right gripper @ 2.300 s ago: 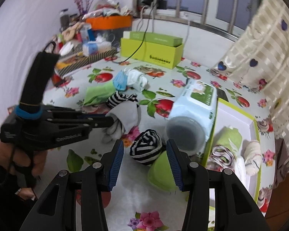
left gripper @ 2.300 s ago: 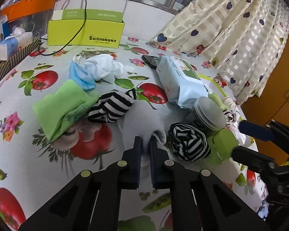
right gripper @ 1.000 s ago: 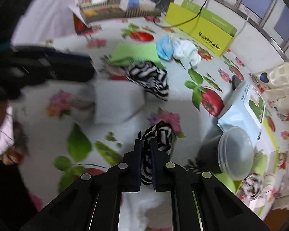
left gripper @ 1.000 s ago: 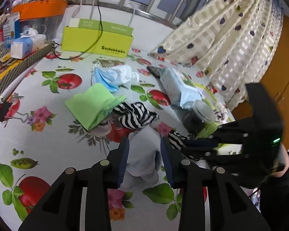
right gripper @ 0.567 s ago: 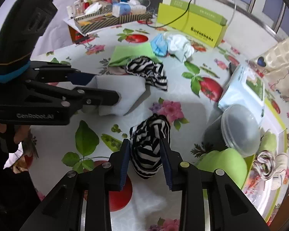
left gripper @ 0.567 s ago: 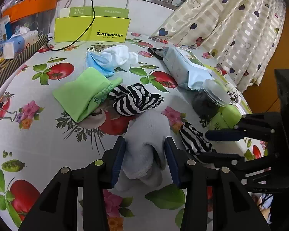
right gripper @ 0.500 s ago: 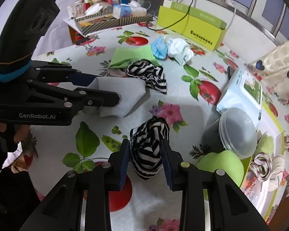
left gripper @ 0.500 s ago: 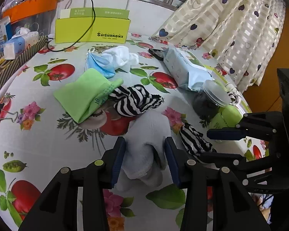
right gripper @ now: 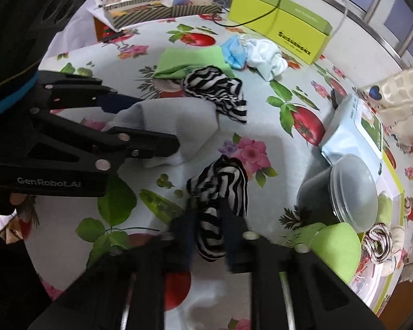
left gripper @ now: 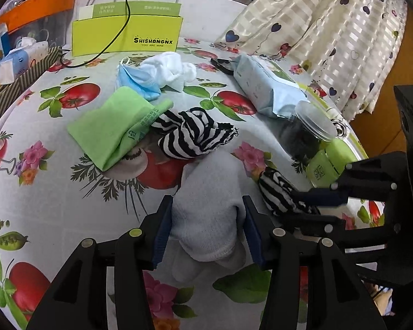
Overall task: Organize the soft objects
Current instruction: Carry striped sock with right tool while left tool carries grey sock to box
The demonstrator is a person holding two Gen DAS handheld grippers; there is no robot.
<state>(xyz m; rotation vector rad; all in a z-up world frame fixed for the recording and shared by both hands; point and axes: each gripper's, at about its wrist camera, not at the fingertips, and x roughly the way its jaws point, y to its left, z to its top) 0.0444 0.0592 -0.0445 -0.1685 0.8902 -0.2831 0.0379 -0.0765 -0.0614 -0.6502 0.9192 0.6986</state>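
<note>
A grey sock (left gripper: 212, 181) lies on the fruit-print tablecloth (left gripper: 41, 192). It sits between the jaws of my left gripper (left gripper: 206, 198), which are opening and stand wide without squeezing it. Just to its right is a crumpled black-and-white striped sock (left gripper: 275, 189). In the right wrist view my right gripper (right gripper: 208, 214), blurred, is closing on this striped sock (right gripper: 220, 181), and the cloth bunches between its fingers. A second striped sock (left gripper: 192, 134), a green cloth (left gripper: 110, 129), a blue mask (left gripper: 135, 82) and a white sock (left gripper: 165, 68) lie further back.
A wipes pack (left gripper: 264, 88), a lidded dark jar (left gripper: 308, 129) and a green tub (left gripper: 327, 159) crowd the right side. Beyond them is a white tray (right gripper: 393, 192) with rolled socks. A lime box (left gripper: 126, 35) and clutter line the back.
My left jaws have spread wider around the grey sock and sunk a little toward the table. My right jaws opened off the striped sock and are coming together on it again.
</note>
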